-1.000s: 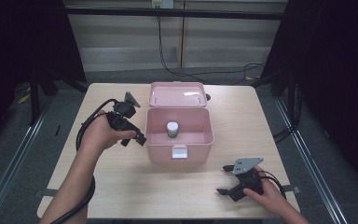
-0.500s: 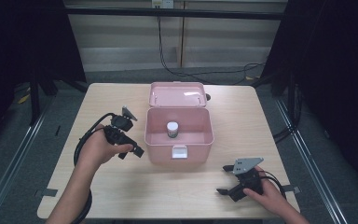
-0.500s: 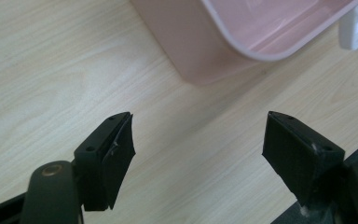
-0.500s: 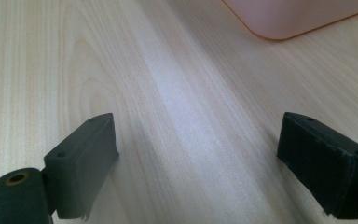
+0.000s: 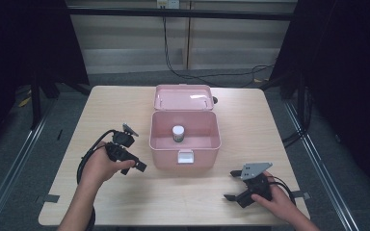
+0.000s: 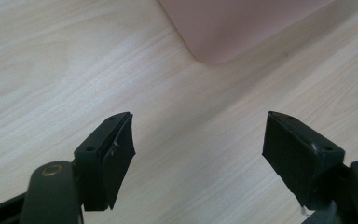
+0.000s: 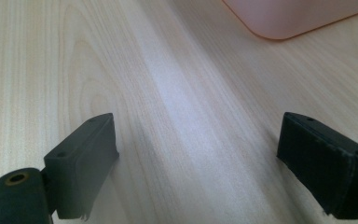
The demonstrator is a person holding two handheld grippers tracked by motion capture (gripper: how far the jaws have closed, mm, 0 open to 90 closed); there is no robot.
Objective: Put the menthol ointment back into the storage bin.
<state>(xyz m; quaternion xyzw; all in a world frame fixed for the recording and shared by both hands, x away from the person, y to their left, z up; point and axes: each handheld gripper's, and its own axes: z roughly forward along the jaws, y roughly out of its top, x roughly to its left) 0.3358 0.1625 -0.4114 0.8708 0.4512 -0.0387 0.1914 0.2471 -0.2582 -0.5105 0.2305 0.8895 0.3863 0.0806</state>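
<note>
Both left gripper (image 5: 134, 162) and right gripper (image 5: 234, 185) were held spread and empty, pink box (image 5: 185, 137) cropped to one corner in gripper views

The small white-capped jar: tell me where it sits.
High view: the small white-capped jar stands upright inside the open pink plastic box at the table's middle, near its back wall, between both grippers.

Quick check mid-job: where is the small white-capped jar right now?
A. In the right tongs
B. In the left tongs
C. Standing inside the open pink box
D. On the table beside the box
C: in the high view the jar stands upright inside the open pink box, and both tongs are open and hold nothing.
</note>
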